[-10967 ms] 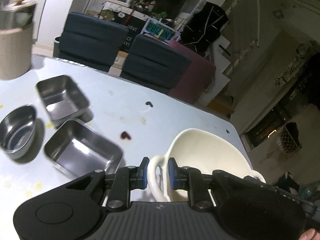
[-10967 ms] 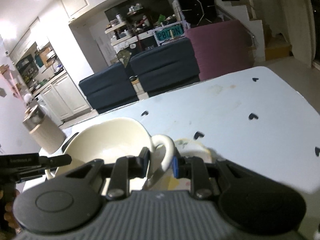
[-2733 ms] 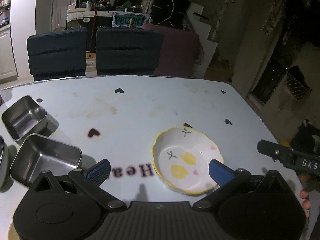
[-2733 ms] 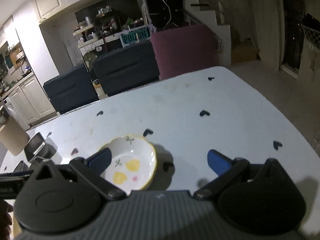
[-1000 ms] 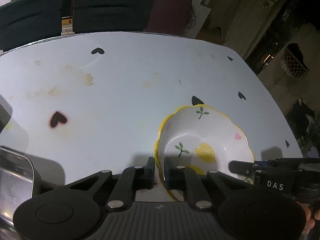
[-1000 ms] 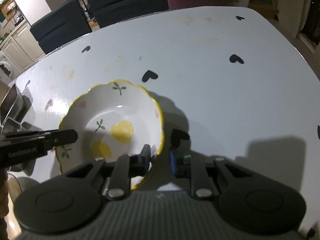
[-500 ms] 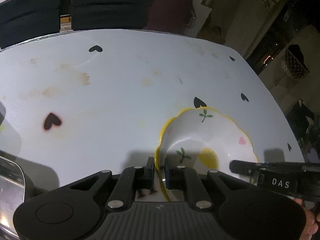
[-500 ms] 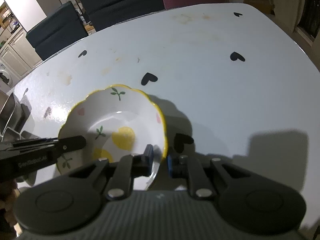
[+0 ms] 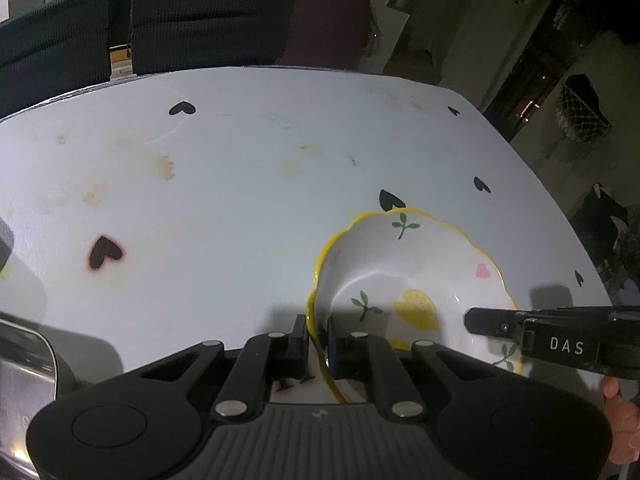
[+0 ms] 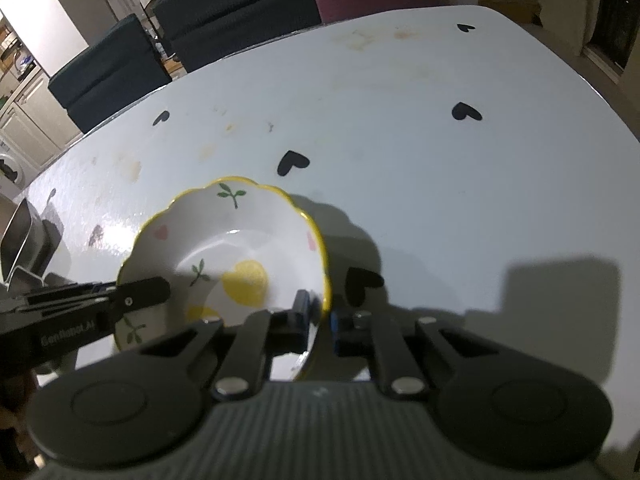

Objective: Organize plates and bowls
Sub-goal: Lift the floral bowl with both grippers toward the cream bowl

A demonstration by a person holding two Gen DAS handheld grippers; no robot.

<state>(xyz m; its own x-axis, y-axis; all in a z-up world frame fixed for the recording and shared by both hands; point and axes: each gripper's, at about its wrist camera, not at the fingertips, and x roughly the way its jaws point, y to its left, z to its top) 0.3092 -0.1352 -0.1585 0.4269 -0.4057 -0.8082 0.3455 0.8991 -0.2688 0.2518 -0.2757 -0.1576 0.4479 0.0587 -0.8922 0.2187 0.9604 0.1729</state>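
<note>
Left gripper (image 9: 318,336) clamped narrow on the near-left rim of the scalloped yellow-edged bowl (image 9: 416,280), bowl lying on the heart-print table (image 9: 240,184) ahead and between the claws, right gripper (image 10: 320,312) closing onto its right rim.

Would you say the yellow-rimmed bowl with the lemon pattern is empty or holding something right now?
Empty. In both wrist views the lemon bowl shows only its painted lemons, leaves and hearts on a bare glazed inside; nothing lies in it.
</note>
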